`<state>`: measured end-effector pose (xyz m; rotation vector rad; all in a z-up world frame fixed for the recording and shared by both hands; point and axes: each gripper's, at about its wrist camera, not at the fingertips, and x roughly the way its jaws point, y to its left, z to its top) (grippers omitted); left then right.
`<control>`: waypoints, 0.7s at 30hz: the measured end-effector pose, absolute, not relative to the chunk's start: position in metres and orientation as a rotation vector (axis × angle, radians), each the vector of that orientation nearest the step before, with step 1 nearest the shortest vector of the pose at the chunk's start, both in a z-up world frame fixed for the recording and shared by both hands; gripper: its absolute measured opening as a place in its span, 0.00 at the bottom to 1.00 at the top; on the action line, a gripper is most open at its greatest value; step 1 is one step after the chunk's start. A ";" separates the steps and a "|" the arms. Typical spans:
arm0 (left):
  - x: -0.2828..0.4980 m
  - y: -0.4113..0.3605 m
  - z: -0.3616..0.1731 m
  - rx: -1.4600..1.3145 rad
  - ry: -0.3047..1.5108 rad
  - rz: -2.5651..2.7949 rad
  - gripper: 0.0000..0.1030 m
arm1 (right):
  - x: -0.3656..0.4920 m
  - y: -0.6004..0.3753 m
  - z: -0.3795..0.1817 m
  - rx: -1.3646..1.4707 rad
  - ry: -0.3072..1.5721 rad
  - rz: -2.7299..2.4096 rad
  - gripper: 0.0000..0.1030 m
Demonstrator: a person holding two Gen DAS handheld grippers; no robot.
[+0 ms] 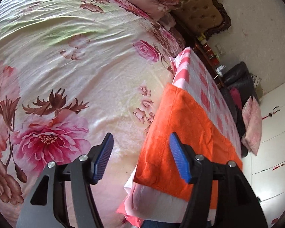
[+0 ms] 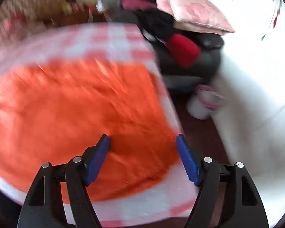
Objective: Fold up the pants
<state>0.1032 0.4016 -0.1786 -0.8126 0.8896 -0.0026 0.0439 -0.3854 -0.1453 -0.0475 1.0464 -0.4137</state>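
The orange pants (image 1: 182, 133) lie folded flat on a table with a pink-and-white checked cloth (image 1: 199, 76). In the right wrist view they fill the middle as a blurred orange sheet (image 2: 76, 110). My left gripper (image 1: 140, 157) is open and empty, held above the pants' near left edge, beside the bed. My right gripper (image 2: 143, 159) is open and empty, just above the pants' near right corner; whether it touches the fabric I cannot tell.
A bed with a floral pink cover (image 1: 66, 66) lies left of the table. A dark armchair (image 2: 190, 66) with clothes and a pink cushion (image 2: 190, 13) stands behind the table. A white wardrobe (image 2: 256, 76) is at the right, a small bin (image 2: 203, 102) on the floor.
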 end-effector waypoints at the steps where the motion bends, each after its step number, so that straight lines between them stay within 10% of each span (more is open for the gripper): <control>1: 0.096 0.409 -0.176 -0.842 0.871 -0.004 0.64 | 0.041 -0.387 -0.144 -0.055 1.039 -0.437 0.81; 13: 0.051 0.407 -0.229 -1.234 0.730 -0.304 0.67 | 0.053 -0.202 -0.077 0.001 0.977 0.084 0.86; 21: 0.065 0.400 -0.234 -1.164 0.704 -0.339 0.18 | 0.105 0.044 -0.083 -0.171 0.995 0.522 0.86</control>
